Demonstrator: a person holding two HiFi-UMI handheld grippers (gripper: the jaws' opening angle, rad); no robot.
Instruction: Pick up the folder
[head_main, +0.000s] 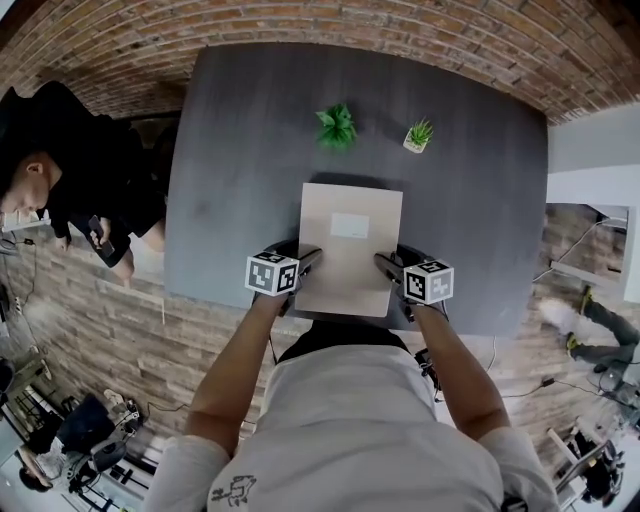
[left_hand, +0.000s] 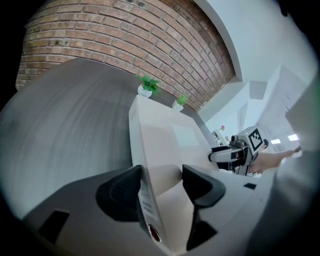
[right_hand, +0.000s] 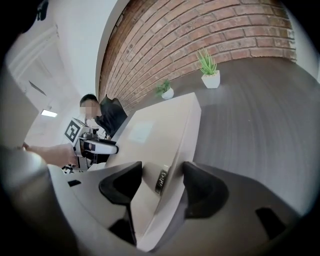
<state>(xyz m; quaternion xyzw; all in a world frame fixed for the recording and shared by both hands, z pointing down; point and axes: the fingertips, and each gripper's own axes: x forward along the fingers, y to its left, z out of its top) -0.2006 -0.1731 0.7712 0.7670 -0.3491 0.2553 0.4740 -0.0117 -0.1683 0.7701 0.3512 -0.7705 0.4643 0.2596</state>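
A thick beige folder (head_main: 350, 250) lies flat on the dark grey table (head_main: 240, 180), its near end at the table's front edge. My left gripper (head_main: 308, 258) straddles its left edge near that end. In the left gripper view the outer pad (left_hand: 125, 192) sits against the labelled spine and the inner pad (left_hand: 197, 185) stands over the folder's cover (left_hand: 170, 140). My right gripper (head_main: 388, 262) straddles the right edge the same way, with the folder (right_hand: 155, 130) between its pads (right_hand: 197, 187). Both stand wide, with no firm squeeze visible. The folder rests on the table.
Two small potted plants (head_main: 337, 127) (head_main: 419, 135) stand behind the folder near the table's far side. A person in dark clothes (head_main: 70, 180) sits off the table's left end. A brick wall (head_main: 350, 25) runs behind the table.
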